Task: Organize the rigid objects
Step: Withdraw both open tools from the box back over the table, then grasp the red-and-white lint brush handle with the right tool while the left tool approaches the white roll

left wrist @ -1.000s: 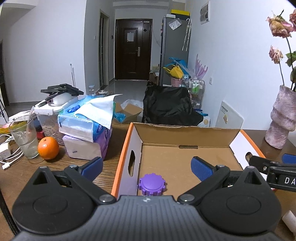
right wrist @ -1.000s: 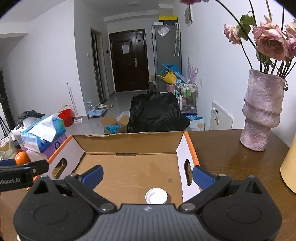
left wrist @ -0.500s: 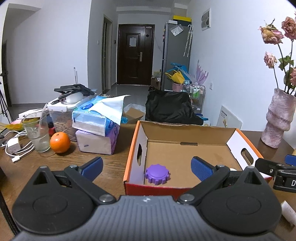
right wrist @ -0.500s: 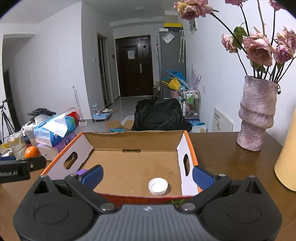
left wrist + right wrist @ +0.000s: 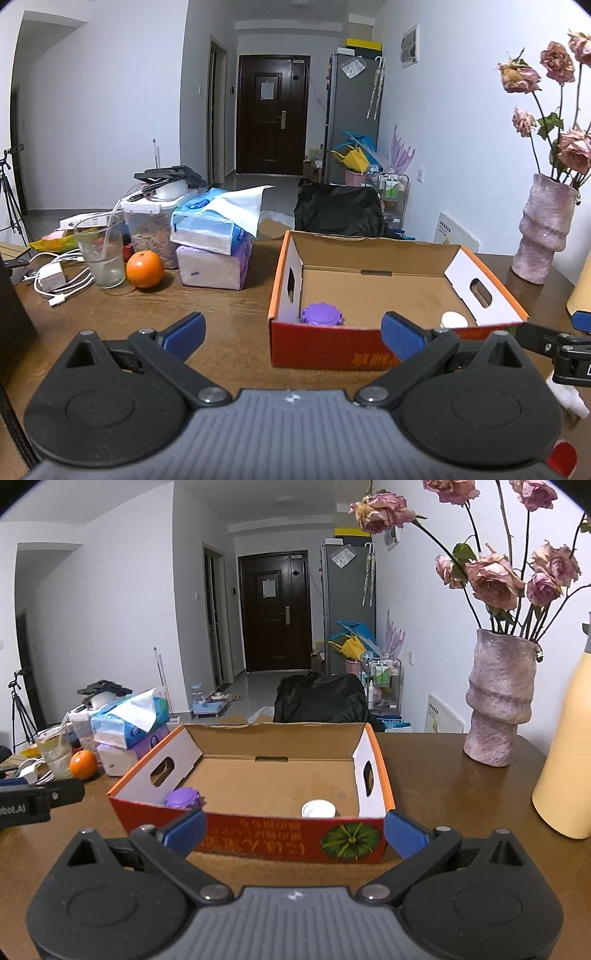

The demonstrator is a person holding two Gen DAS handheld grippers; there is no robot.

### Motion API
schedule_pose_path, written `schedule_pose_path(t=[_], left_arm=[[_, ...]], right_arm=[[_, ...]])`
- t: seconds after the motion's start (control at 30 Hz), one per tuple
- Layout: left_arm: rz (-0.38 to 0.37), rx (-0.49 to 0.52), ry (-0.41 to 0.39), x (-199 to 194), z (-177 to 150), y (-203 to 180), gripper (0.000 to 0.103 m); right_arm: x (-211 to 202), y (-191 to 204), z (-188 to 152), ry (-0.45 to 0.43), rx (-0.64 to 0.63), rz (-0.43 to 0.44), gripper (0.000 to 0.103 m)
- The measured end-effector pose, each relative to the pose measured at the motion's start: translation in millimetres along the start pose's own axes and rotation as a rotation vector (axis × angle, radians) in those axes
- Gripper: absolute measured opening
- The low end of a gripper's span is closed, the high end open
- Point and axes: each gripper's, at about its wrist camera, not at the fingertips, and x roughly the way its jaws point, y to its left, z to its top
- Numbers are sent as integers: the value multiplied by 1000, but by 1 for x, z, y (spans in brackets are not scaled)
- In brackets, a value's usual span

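- Both grippers have pulled back from the cardboard box (image 5: 255,775) over the past second, so its red front wall, hidden earlier below the cameras, now shows in full in both views.
- Left gripper (image 5: 291,334) hovers above the wooden tabletop (image 5: 221,314) in front of the box's left corner, jaws spread wide and holding nothing.
- Right gripper (image 5: 293,829) hangs before the box's front wall, jaws likewise wide apart and empty, one blue pad on either side of the printed panel.
- Inside the box, a purple ridged cap (image 5: 183,798) lies in the near left corner beside the white side wall with its handle slot.
- White round cap (image 5: 318,808) sits on the box floor near the front right corner, well apart from the purple one.
- Left of the box, an orange (image 5: 144,268) rests just beside a drinking glass (image 5: 99,254), with stacked tissue packs (image 5: 212,251) behind.
- Pink vase (image 5: 498,701) of dried roses stands on the tabletop to the right of the box, near a pale yellow bottle (image 5: 565,746) at the frame's edge.
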Motion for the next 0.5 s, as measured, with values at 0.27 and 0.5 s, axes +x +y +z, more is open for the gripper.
schedule_pose_path(t=[0.27,0.5], left_arm=[[-7,22,-12,-39,-19,0,103],[-16,32,-1,-68,-42,3,103]], right_arm=[[-33,9,-21,12,-7,0,103],[-59,19,-48,39,-22,-10,103]])
